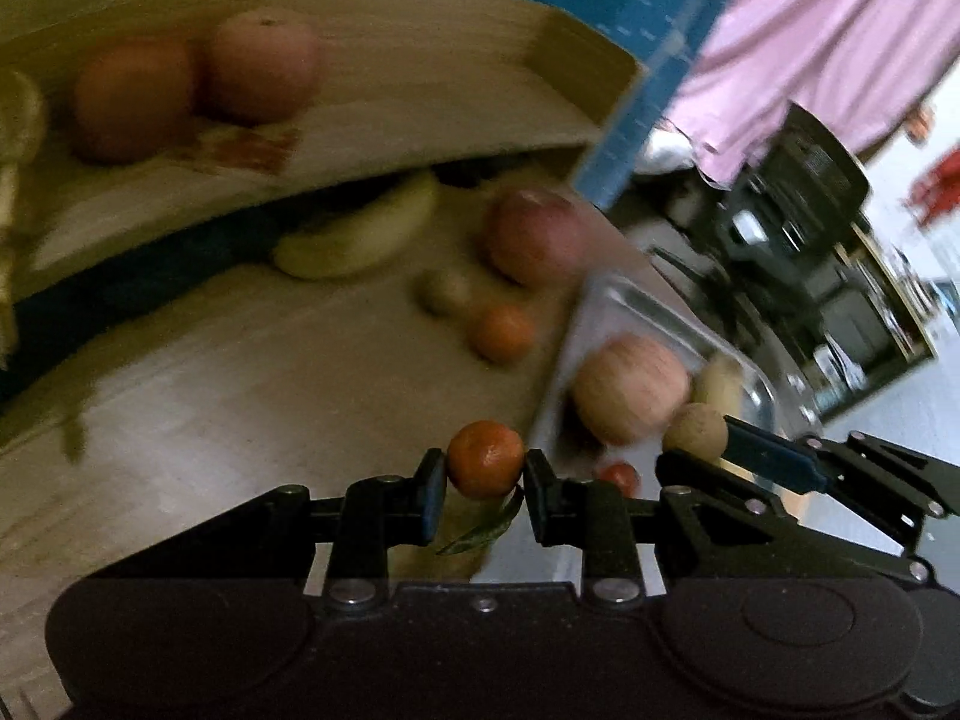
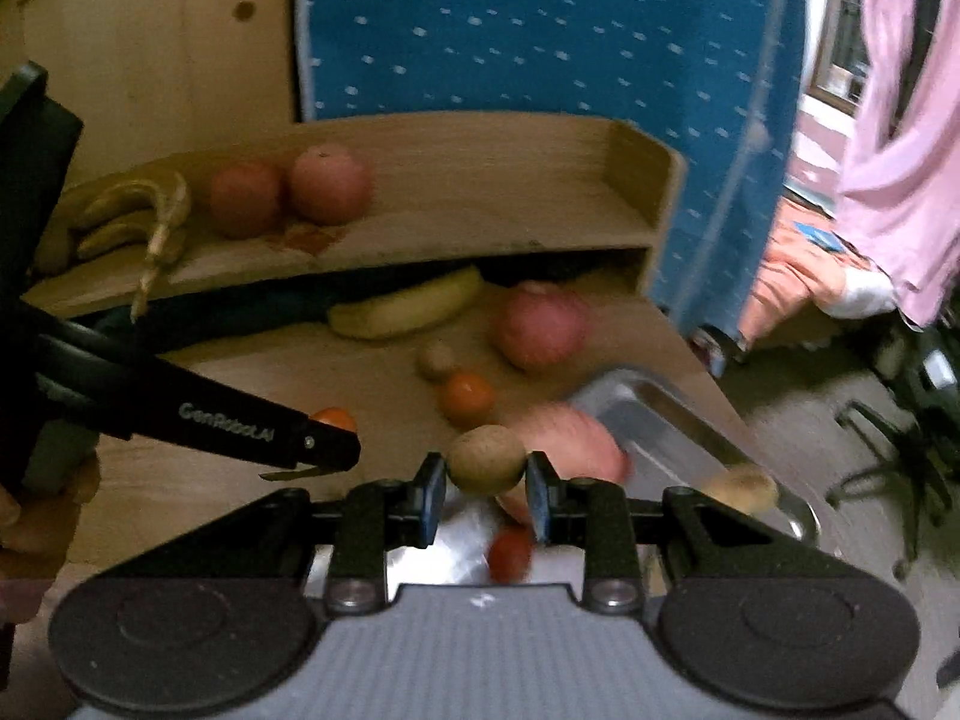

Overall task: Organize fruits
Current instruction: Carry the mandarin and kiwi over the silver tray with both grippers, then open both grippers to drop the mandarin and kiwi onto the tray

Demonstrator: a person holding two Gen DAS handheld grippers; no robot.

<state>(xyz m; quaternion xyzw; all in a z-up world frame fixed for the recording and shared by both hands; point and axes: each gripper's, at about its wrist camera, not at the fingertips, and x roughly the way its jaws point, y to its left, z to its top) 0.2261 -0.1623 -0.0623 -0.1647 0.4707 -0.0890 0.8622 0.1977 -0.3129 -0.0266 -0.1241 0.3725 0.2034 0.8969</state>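
My left hand-held gripper (image 1: 485, 468) is pinching a small mandarin (image 1: 485, 465) between its two pads, with a green leaf (image 1: 480, 531) hanging under the fruit. I hold it at its middle, so that a round thing does not roll out. My right hand-held gripper (image 2: 485, 468) is pinching a brown kiwi (image 2: 485, 459) in the same way, one pad on each side. Both fruits are lifted off the table (image 1: 240, 372), I think, because I see nothing supporting them from below.

Ahead and to the right of my left hand-held gripper is the metal tray (image 1: 648, 306). In it lie a pale red apple (image 1: 630, 387), a small red fruit (image 1: 621, 476) and a yellowish piece (image 1: 720, 381) that I cannot name. My judgement is that the tray is the collecting place, and both hand-held grippers are bringing their fruits toward it.

Further ahead of the left one, on the table, are another mandarin (image 1: 501, 333), a second kiwi (image 1: 444, 291), a bigger red apple (image 1: 531, 237) and a banana (image 1: 360, 237). Beyond them is a wooden shelf (image 1: 420, 60) carrying two red apples (image 1: 198, 84).

The left hand-held gripper is rolled somewhat, as the scene looks tilted in its camera; the right one is nearly level, just over the near end of the tray. They are close together, the right one's finger near the tray in the left view.
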